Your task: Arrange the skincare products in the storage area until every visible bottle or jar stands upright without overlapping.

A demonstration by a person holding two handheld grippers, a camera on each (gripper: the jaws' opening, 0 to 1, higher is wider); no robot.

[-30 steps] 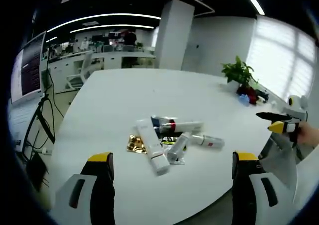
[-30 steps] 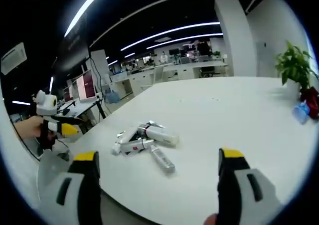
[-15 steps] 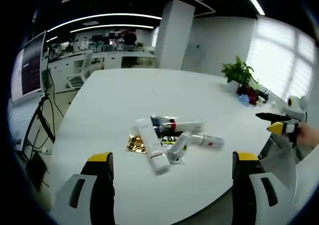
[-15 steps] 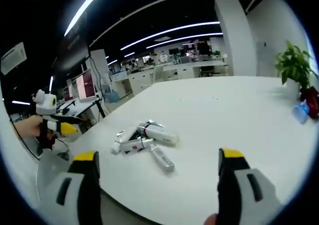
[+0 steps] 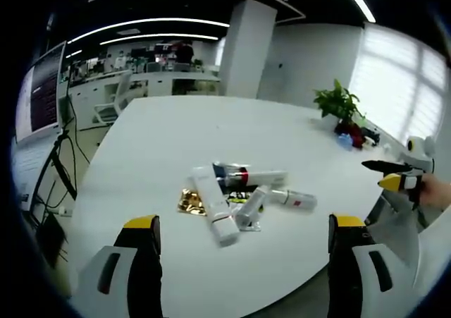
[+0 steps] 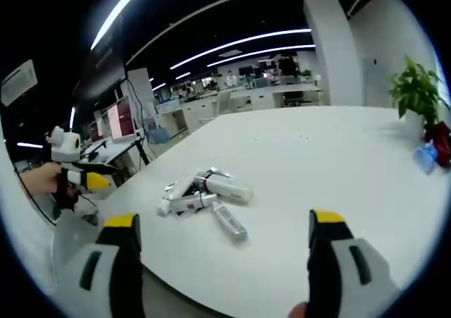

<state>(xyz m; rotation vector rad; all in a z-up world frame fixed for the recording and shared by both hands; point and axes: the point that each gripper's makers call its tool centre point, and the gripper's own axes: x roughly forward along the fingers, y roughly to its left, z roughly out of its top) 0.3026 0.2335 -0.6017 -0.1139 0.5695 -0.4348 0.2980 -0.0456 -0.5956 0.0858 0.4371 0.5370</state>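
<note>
Nothing moved: tubes (image 5: 236,194) lie piled on table (image 5: 169,131).

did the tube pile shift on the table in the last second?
No. In the left gripper view the pile of tubes keeps the same spot relative to the potted plant and the table edge; every tube lies flat as before.

My big white table (image 5: 211,131), square white pillar (image 5: 243,46), bright blinded windows (image 5: 394,78), potted plant (image 5: 338,103), ceiling light strips (image 5: 151,25), office desks (image 5: 141,78) behind, monitor (image 5: 41,96) beside me
</note>
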